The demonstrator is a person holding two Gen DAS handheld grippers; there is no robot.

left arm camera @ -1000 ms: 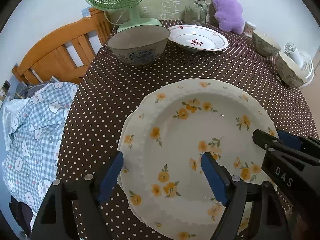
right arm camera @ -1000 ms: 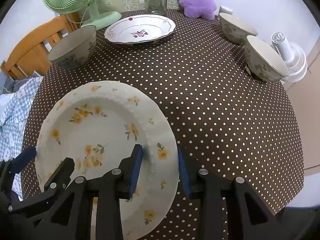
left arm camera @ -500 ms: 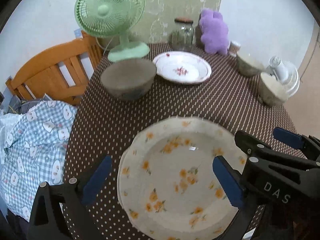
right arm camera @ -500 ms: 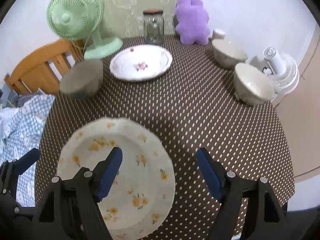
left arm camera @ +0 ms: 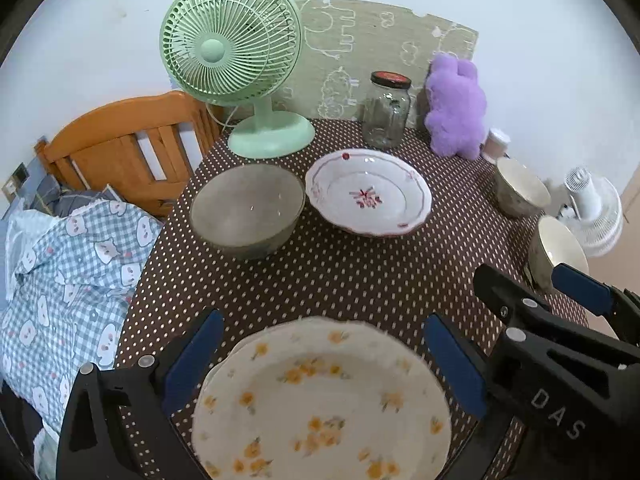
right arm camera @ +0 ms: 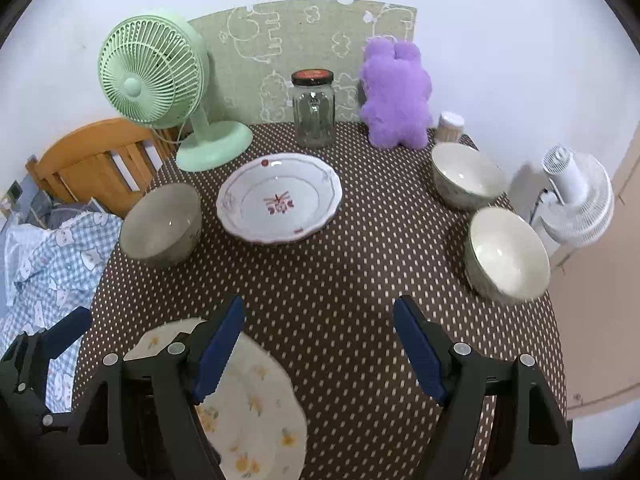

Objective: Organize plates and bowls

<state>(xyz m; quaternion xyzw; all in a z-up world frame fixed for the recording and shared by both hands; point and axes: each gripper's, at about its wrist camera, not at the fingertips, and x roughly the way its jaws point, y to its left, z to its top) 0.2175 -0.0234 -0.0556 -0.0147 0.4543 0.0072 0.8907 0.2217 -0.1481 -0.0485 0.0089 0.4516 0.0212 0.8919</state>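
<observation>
Both tools have drawn back and up from the yellow-flowered plate (left arm camera: 320, 404), left lying on the near edge of the dotted table (right arm camera: 360, 272). Left gripper (left arm camera: 324, 364) and right gripper (right arm camera: 318, 350): jaws spread wide, holding nothing; the right, a second ago nipping the plate's rim, has let go.

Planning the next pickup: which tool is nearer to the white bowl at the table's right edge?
Right. The right tool hangs open over the tablecloth, the white bowl just ahead to its right. The left tool is open over the flowered plate, farther left.
</observation>
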